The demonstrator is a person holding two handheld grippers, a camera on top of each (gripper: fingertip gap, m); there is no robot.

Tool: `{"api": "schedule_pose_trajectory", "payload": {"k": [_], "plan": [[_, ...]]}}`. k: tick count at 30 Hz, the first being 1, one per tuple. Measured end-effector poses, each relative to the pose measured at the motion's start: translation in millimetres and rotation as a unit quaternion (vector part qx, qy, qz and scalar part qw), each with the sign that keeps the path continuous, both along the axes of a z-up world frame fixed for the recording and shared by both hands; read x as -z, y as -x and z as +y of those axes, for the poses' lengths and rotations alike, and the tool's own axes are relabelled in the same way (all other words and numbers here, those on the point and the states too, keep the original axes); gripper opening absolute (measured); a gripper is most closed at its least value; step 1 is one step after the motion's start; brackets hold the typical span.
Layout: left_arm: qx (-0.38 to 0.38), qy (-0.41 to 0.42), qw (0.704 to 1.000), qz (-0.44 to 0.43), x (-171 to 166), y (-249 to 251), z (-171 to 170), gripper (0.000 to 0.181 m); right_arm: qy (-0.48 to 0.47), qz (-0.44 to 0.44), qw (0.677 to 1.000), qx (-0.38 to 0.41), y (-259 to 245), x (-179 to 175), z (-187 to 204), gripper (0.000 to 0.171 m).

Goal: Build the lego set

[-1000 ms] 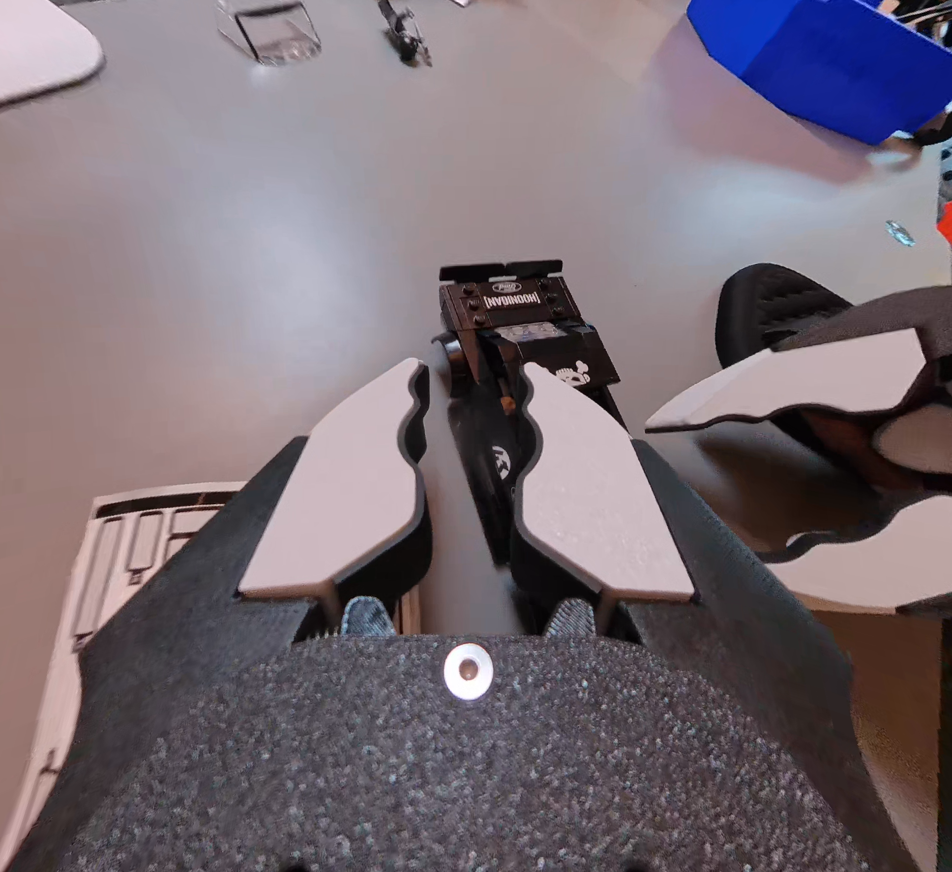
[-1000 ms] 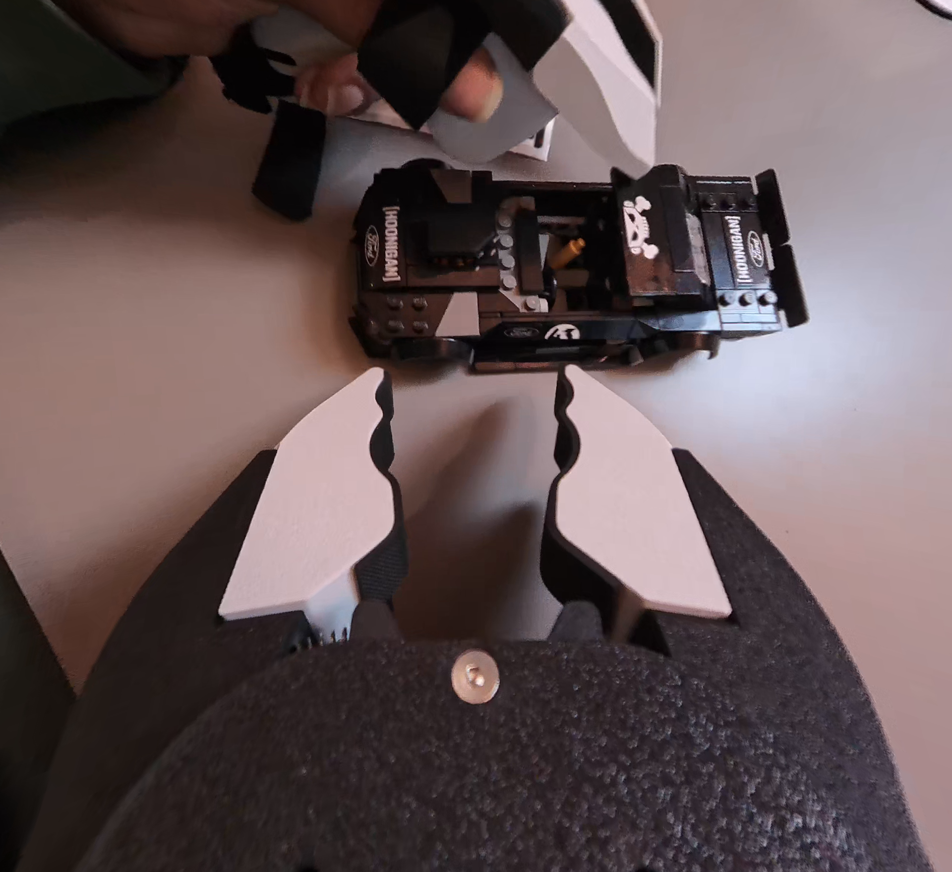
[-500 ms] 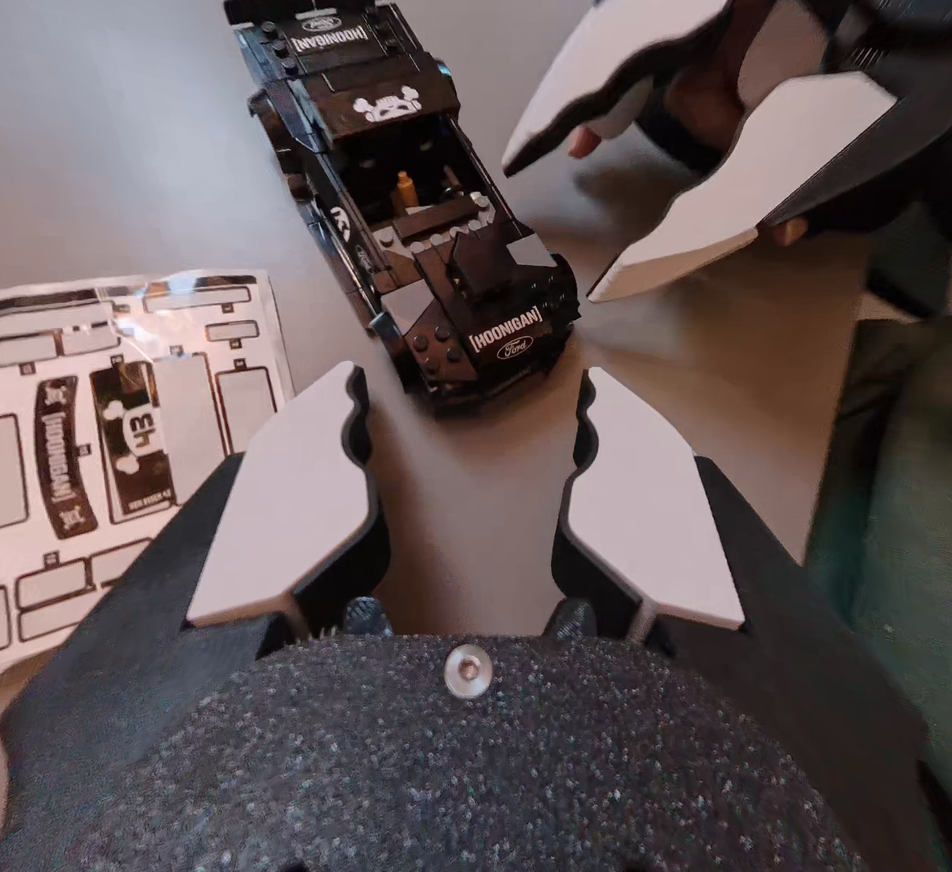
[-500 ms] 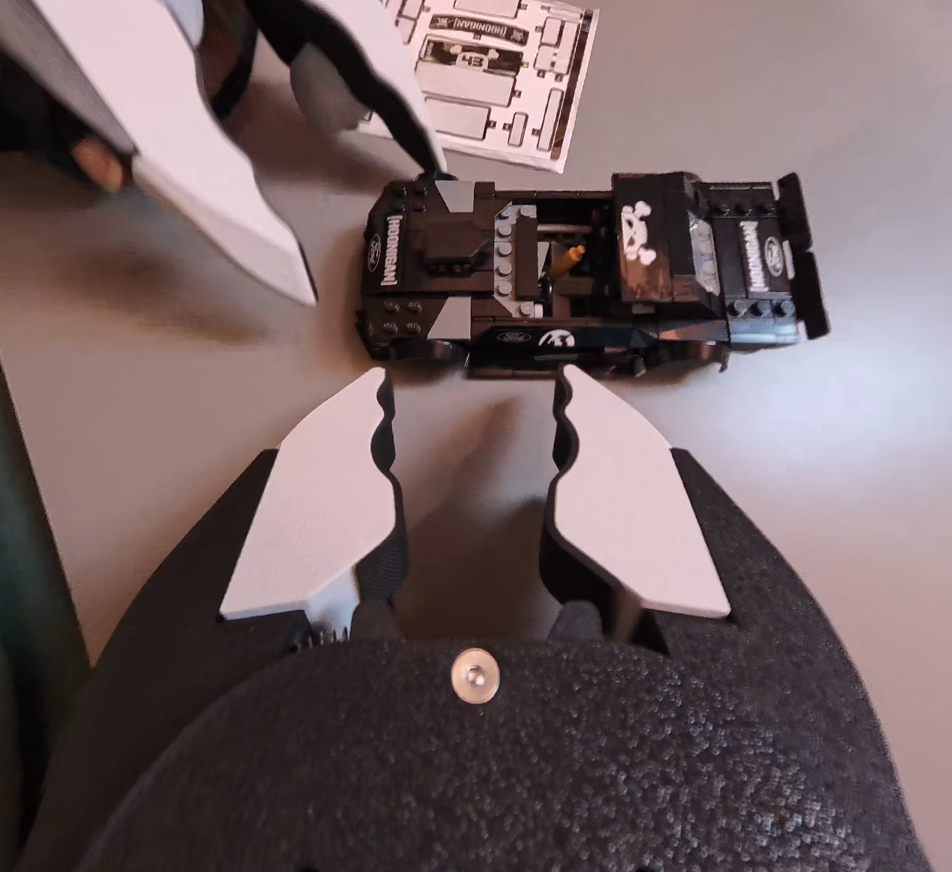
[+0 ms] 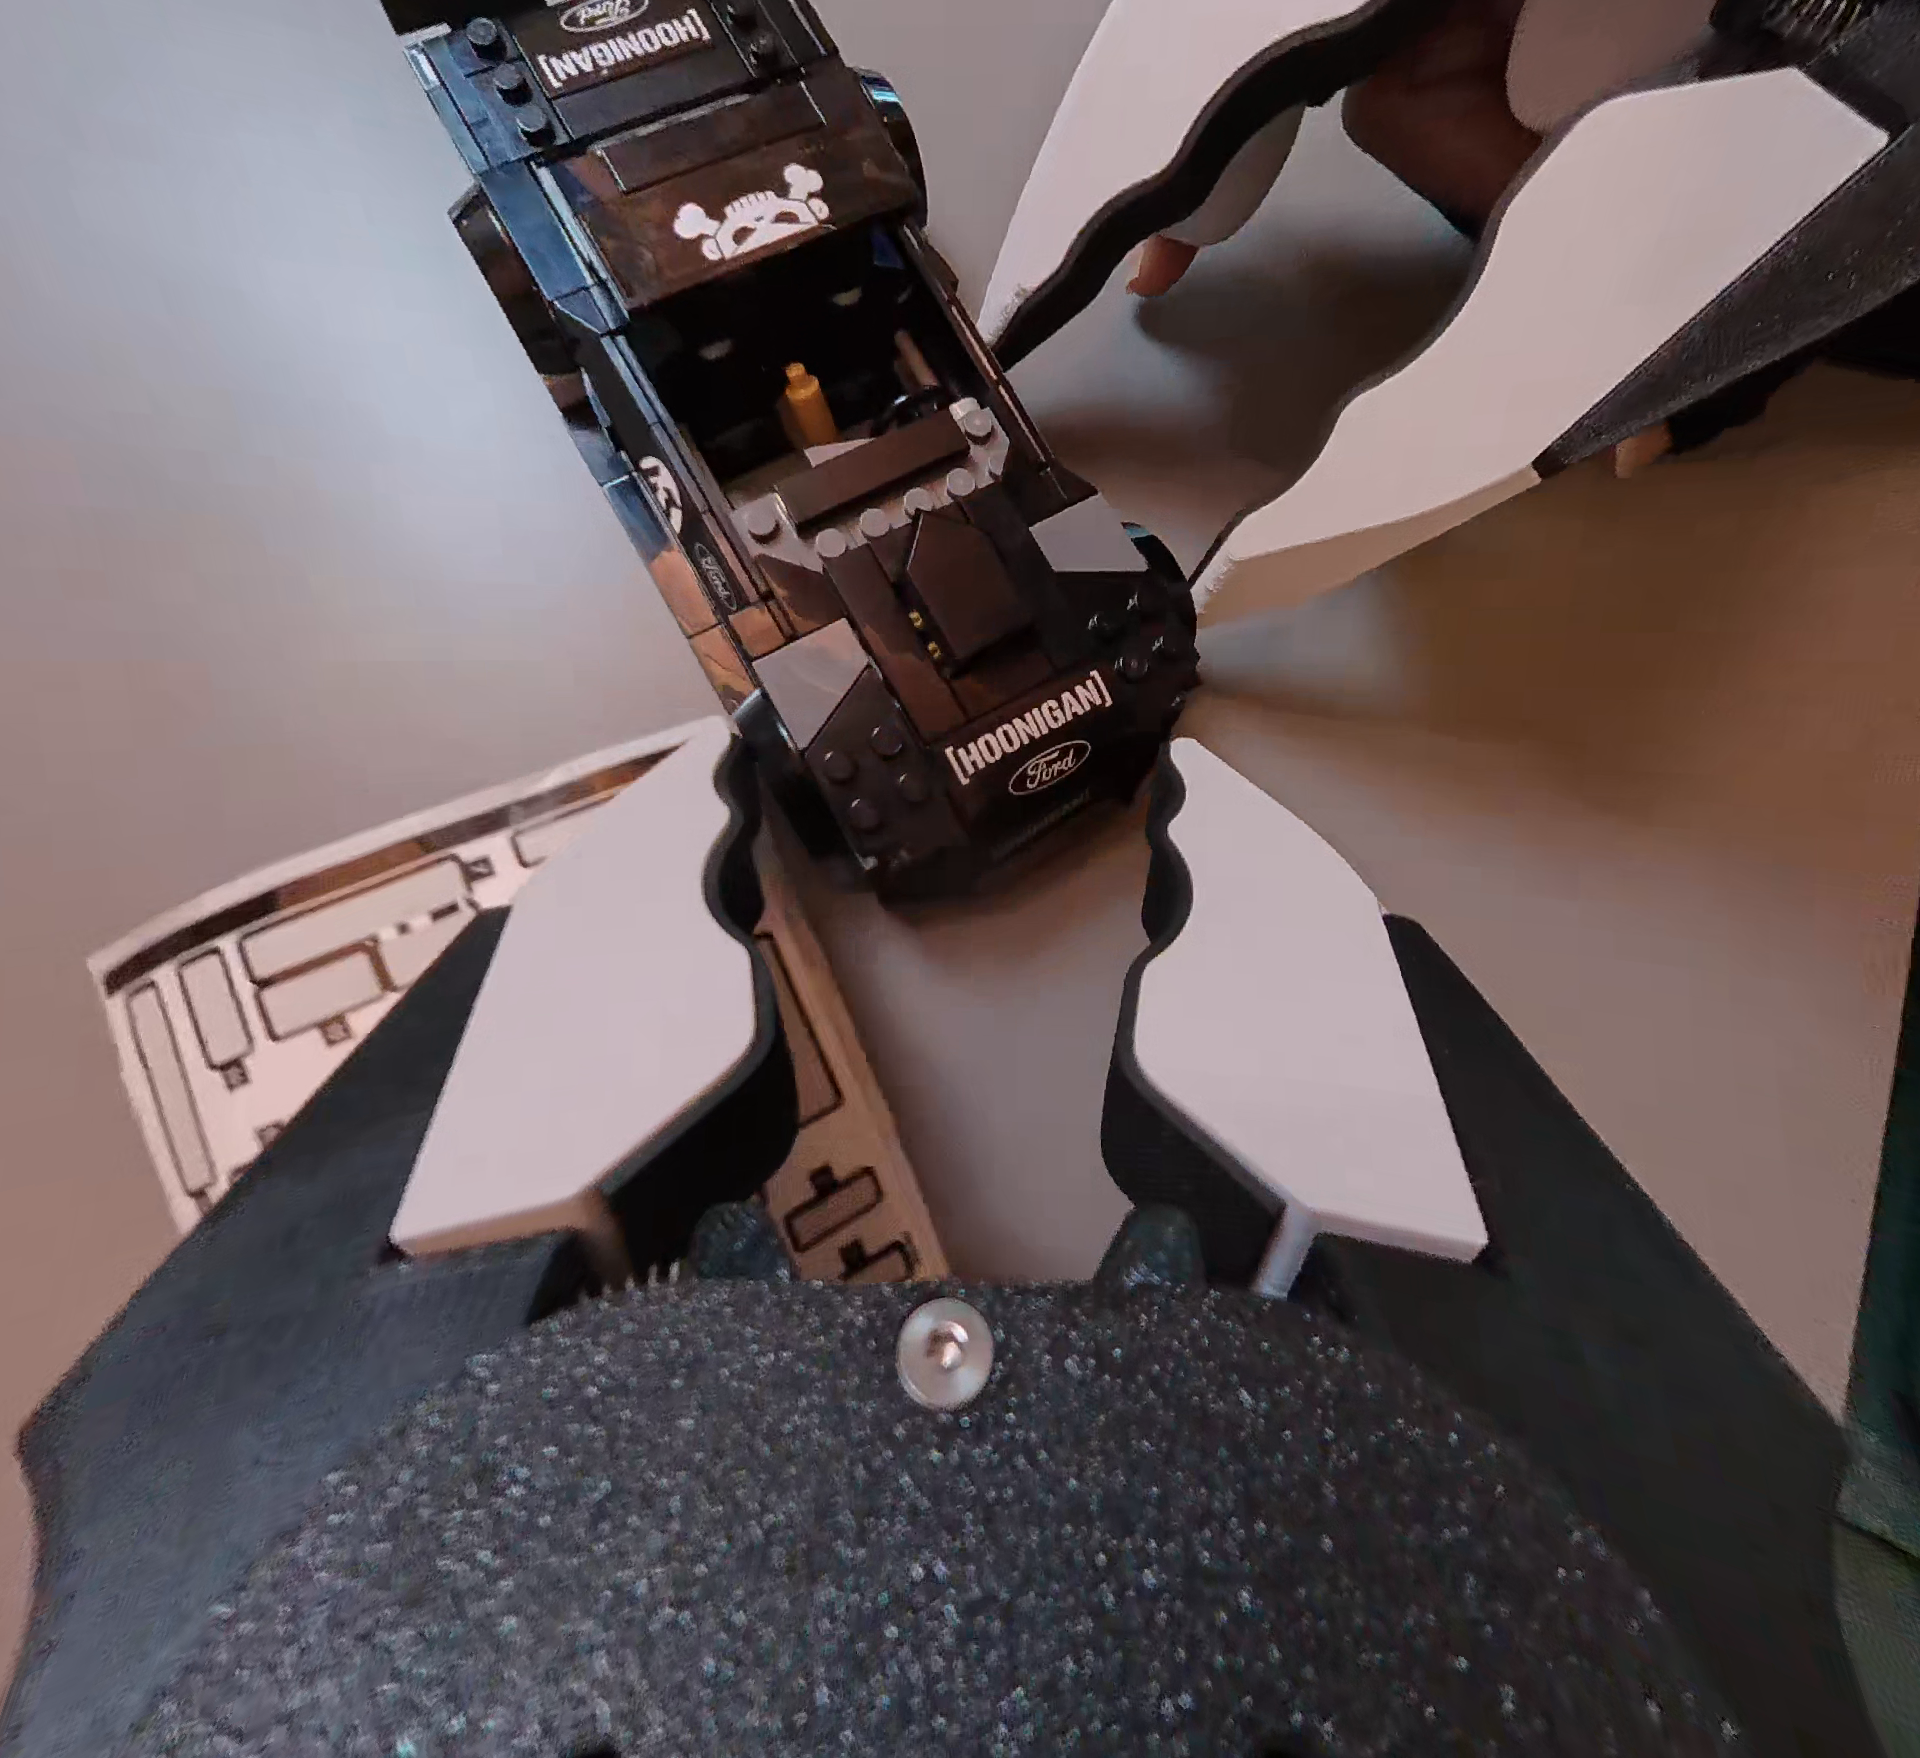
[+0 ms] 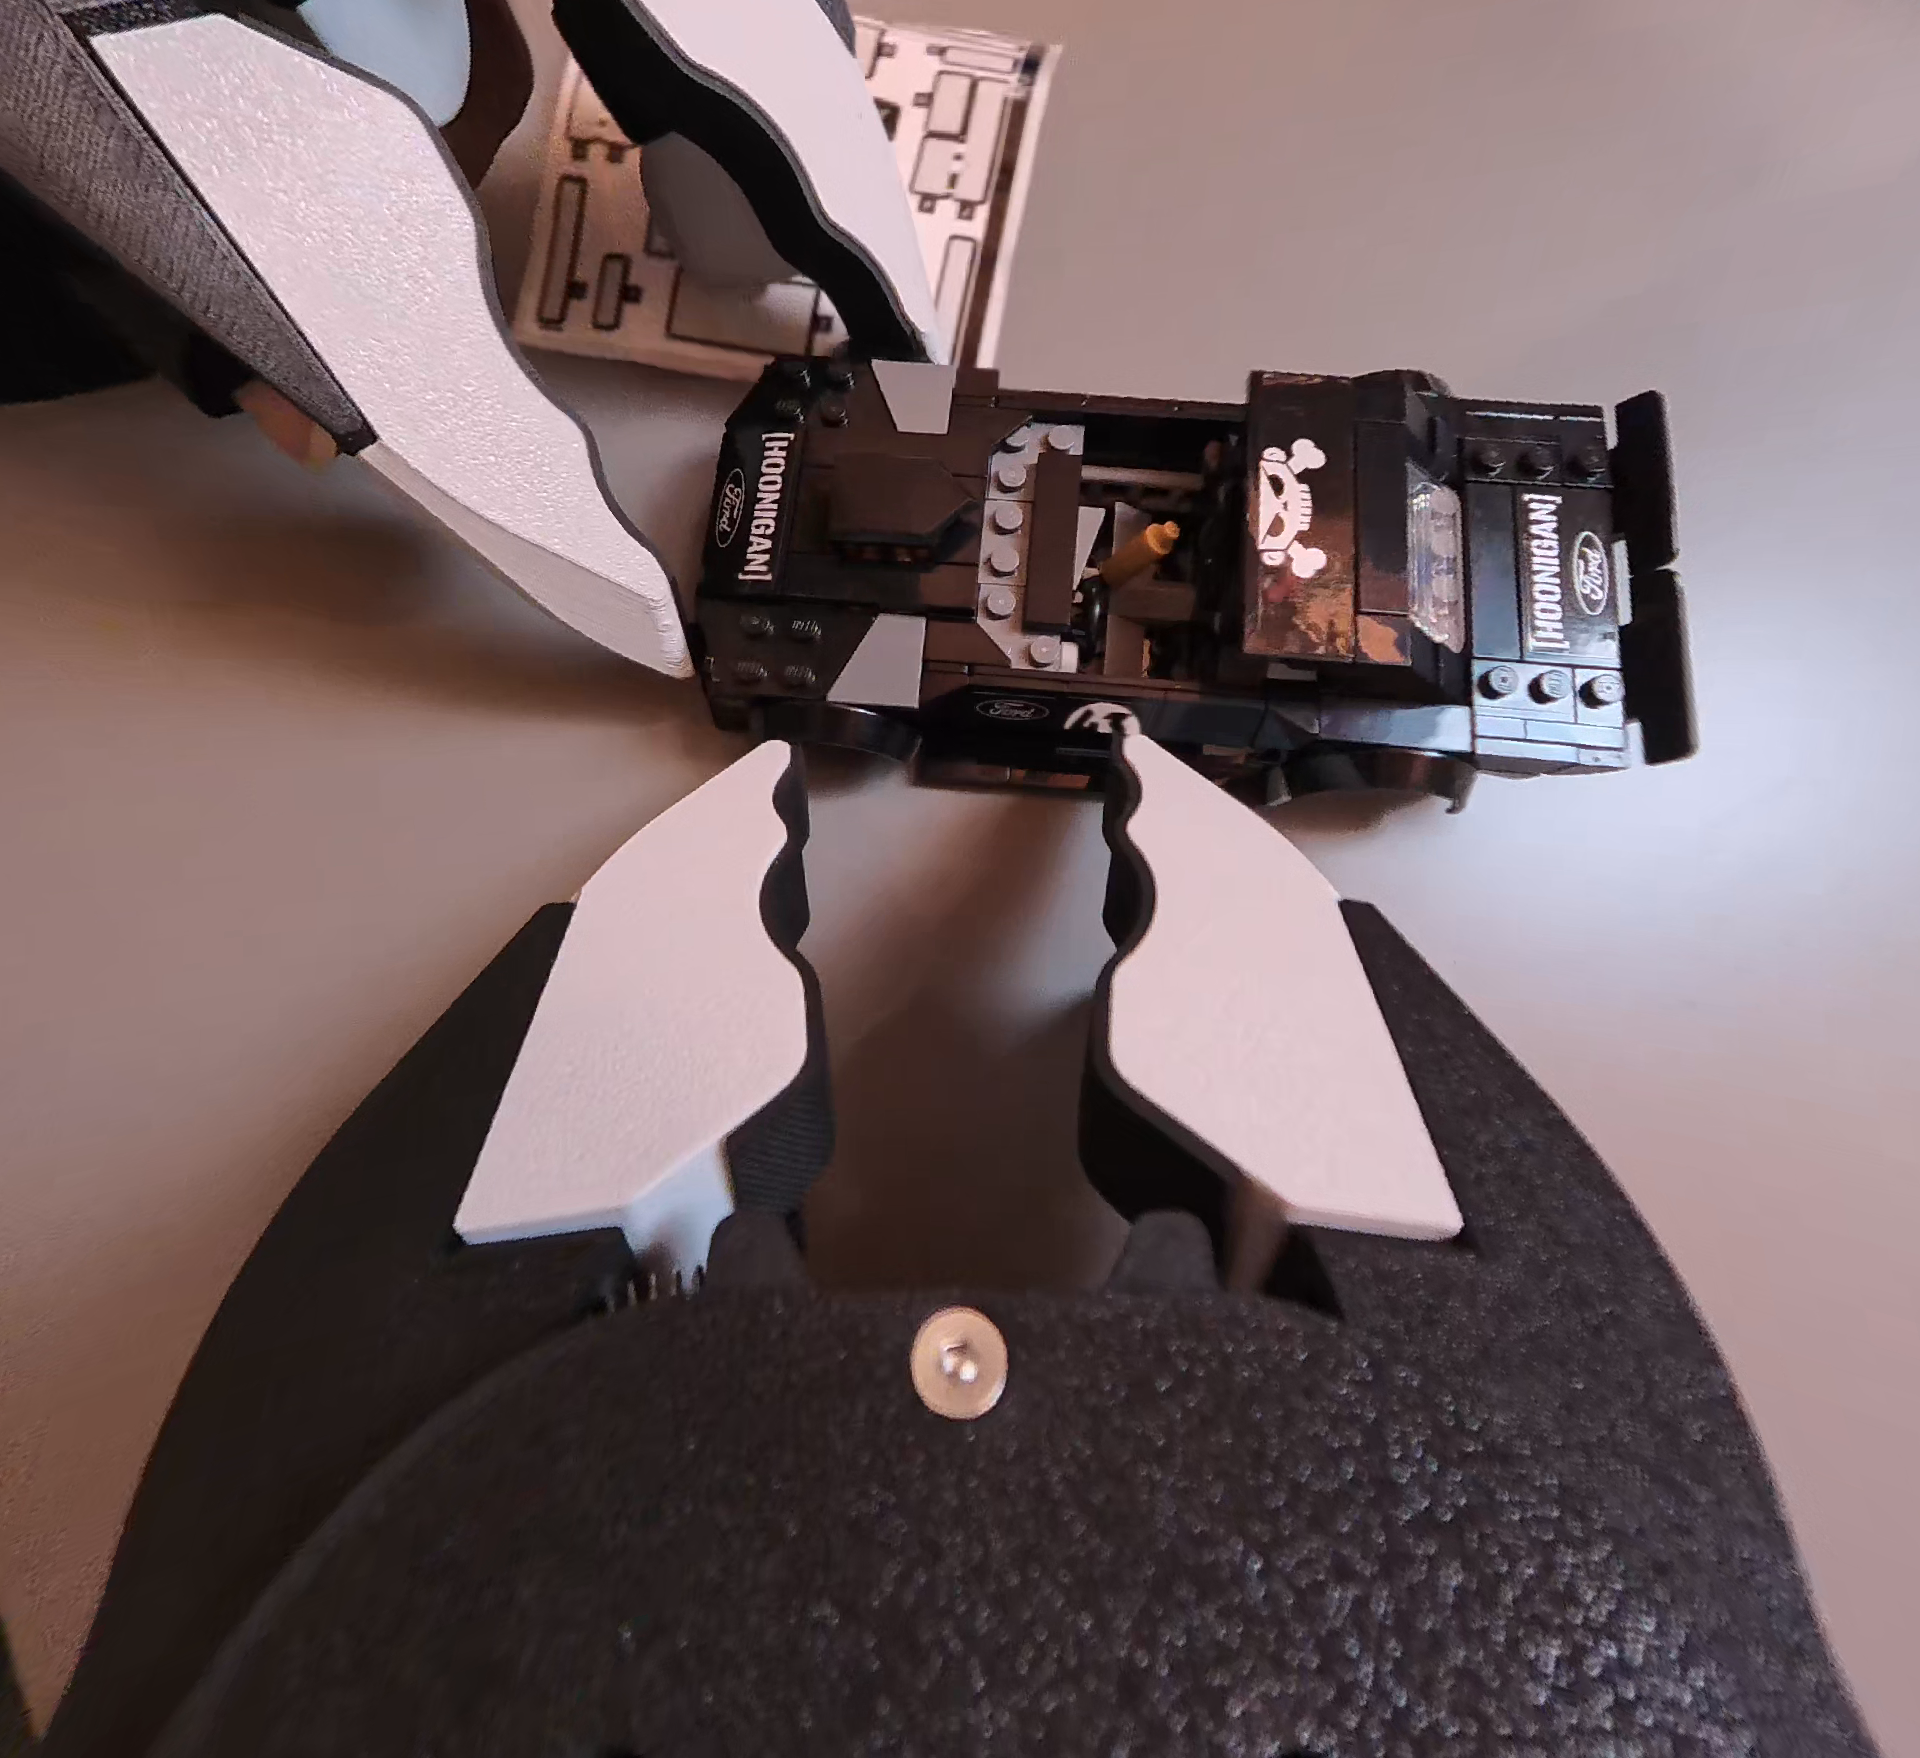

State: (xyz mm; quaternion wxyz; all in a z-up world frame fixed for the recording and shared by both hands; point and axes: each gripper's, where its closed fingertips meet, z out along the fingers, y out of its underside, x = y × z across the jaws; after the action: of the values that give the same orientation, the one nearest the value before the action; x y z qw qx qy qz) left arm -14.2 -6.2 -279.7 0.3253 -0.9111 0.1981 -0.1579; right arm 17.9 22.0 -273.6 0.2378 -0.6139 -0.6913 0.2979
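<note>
Closing my left gripper (image 5: 951,778), lately clear of it, on the car (image 6: 1195,565) nose; right gripper (image 6: 951,752) at its side. Both fingers wide, empty. Car on bench (image 6: 1455,150); gripping comes next.

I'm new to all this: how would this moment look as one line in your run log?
left tool: open, at car nose | right tool: open, at car side | black lego car: on table, ungripped | sticker sheet: beside car

black lego car (image 6: 1195,565), roofless, upright on table (image 6: 1455,150)

Right tongs (image 6: 951,752) spread at black lego car (image 6: 1195,565) side; left tongs (image 6: 800,503) spread at nose.
</note>
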Motion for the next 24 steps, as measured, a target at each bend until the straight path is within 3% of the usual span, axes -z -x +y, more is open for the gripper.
{"api": "schedule_pose_trajectory", "payload": {"k": [11,16,20,24], "plan": [[-0.014,-0.049,0.997,-0.055,-3,41,25,0.062,0.033,0.039,0.999,0.01,24,-4,21,0.053],[-0.028,-0.114,0.992,-0.041,-21,45,22,0.061,0.048,0.136,0.989,0.004,22,-34,26,0.053],[-0.077,-0.233,0.966,-0.084,-70,60,27,0.04,0.06,0.253,0.964,0.052,20,-71,46,0.06],[-0.119,-0.365,0.918,-0.095,-121,86,16,0.003,0.014,0.333,0.938,0.096,13,-99,68,0.062]]}}
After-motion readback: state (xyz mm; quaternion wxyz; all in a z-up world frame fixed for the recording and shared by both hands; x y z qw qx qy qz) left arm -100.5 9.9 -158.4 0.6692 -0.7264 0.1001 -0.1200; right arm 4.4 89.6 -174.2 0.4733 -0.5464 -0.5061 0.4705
